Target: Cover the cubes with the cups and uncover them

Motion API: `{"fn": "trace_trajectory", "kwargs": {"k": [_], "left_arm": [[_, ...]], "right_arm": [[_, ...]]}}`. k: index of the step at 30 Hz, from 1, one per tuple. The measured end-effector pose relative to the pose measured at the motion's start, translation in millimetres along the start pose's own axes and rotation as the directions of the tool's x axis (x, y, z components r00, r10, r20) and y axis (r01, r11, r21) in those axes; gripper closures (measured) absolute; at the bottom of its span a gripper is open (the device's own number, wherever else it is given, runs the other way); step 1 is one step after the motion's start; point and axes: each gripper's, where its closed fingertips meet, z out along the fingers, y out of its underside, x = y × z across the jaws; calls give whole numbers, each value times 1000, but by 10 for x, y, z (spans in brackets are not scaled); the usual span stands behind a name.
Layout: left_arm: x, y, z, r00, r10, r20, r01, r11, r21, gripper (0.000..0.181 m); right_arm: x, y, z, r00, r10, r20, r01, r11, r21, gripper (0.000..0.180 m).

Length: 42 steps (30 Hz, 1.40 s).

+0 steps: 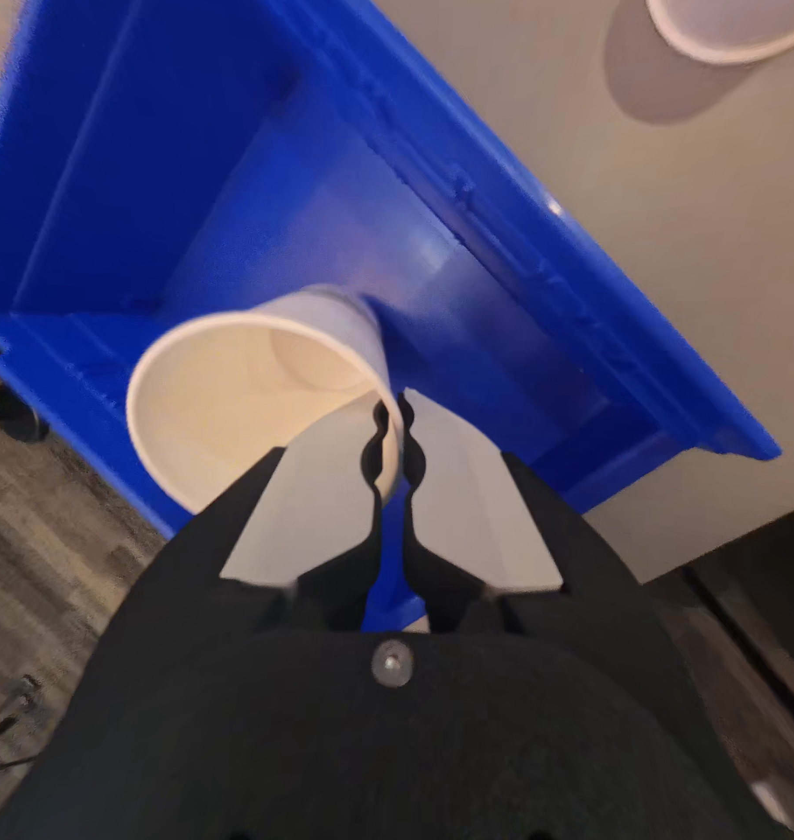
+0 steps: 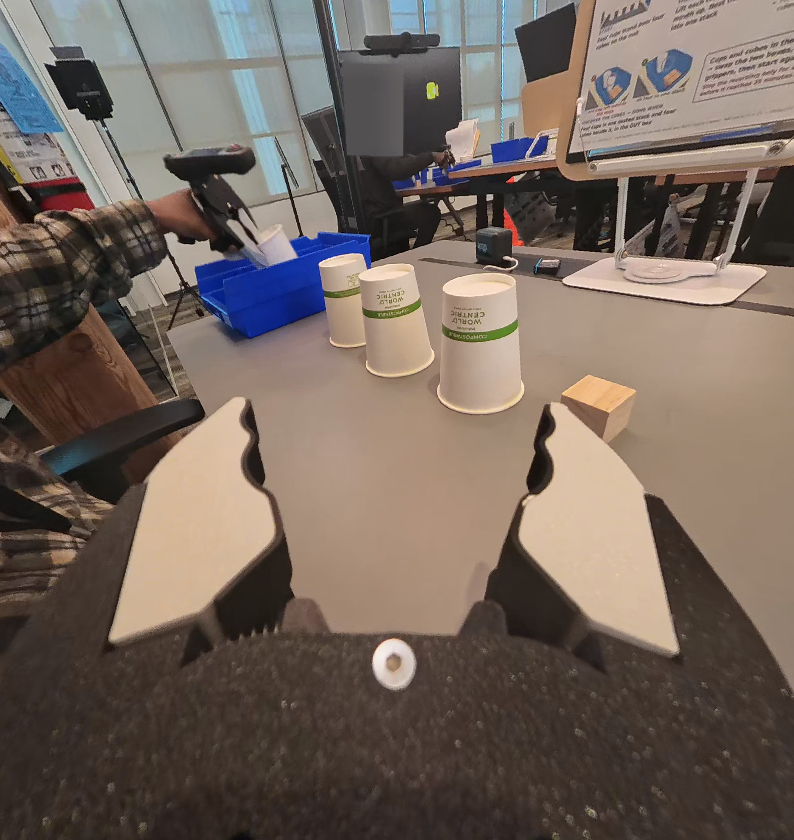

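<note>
Your grey table [image 2: 386,454] carries everything, and its near edge is hidden behind your right gripper [image 2: 395,436], whose jaws stand wide apart over bare tabletop with nothing between them. At the table's far left corner sits the blue bin [image 2: 272,291]; in the left wrist view it runs off the frame at top and left, and motion blur softens its walls. Three white paper cups stand mouth-down in a row: the nearest cup [image 2: 479,345], the middle cup [image 2: 397,318] just beside it, and the far cup [image 2: 343,304], partly hidden behind the middle one. Whatever they cover cannot be seen. Your left gripper [image 1: 393,409] is clamped on the wall of a fourth cup [image 1: 258,391], tilted over the bin, mouth toward the camera. One wooden cube [image 2: 600,404] lies uncovered, right of the nearest cup.
</note>
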Motion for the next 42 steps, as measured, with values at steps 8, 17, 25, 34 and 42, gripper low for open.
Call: {"fn": "trace_trajectory", "kwargs": {"k": [8,17,25,34,42], "left_arm": [[48,-714,-1029,982,-172,-74,186,851,492,181],[2203,-2193,-1865,853,312,-419,284,396,873,181],[3331,-2680,-1872,456,613,-645,714,180,676,181],[3798,-2808,-1582,266,646,-716,786,284,549,181],[3914,-2941,-1153,448,456,-769,629,451,634,131]], "right_arm": [[-50,2,75,998,48,49,-50,998,28,67],[-229,-669,594,970,66,232,-94,989,110,58],[-314,-1058,971,921,195,336,-297,911,287,43],[-524,-1194,1136,871,172,459,-331,897,292,62],[-287,-1291,1019,928,46,371,-151,954,258,94]]}}
